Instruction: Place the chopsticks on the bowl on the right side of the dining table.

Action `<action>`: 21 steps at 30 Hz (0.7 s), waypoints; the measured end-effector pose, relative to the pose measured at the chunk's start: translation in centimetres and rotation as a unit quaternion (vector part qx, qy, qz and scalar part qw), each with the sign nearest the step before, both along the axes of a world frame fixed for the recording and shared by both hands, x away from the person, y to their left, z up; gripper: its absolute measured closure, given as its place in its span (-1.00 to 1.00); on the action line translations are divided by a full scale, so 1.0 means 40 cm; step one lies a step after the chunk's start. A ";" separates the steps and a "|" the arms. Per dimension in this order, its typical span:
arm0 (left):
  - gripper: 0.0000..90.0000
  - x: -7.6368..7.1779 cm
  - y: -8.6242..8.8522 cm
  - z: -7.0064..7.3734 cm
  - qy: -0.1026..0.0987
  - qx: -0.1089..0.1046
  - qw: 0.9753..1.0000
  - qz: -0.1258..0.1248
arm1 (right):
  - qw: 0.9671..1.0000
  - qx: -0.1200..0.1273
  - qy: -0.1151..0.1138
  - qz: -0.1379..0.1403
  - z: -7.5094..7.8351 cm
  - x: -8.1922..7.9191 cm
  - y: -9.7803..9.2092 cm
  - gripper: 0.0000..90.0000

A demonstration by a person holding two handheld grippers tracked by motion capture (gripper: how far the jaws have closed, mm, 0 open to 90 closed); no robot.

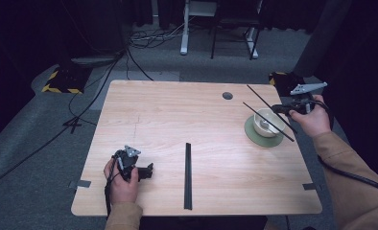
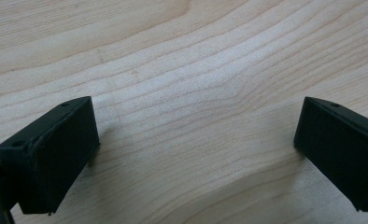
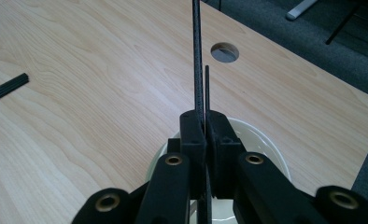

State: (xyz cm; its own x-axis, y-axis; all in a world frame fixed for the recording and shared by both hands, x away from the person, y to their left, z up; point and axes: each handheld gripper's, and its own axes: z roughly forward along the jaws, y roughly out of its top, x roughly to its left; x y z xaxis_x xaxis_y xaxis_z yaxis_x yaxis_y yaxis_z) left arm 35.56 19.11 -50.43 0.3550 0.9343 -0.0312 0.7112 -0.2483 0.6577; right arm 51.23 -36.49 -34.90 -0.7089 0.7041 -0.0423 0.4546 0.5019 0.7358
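Right hand-held gripper (image 1: 284, 109) clenched on one chopstick (image 1: 268, 108) above the bowl (image 1: 267, 122).
We find its long axis running far-left to near-right over the bowl at the table's (image 1: 177, 110) right; the left hand-held gripper (image 2: 196, 154), jaws released, rests well apart, near-left.

No readable txt, labels or nos. anywhere.

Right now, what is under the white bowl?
A round green saucer lies under the white bowl, its rim showing around it on the table. The saucer's middle is covered by the bowl. One black stick rests across the bowl's top.
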 end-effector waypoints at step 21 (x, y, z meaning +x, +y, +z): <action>-1.00 0.000 0.000 0.000 0.000 0.000 1.000 0.000 | 0.999 -0.015 0.036 -0.034 -0.089 0.042 -0.044 0.93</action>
State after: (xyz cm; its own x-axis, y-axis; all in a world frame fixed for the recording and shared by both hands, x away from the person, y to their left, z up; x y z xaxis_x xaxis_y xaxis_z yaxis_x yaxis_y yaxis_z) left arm 35.56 19.11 -50.43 0.3554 0.9342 -0.0312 0.7112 -0.2486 0.6576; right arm 52.90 -38.24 -38.47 -0.6610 0.7502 -0.0148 0.5398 0.4891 0.6851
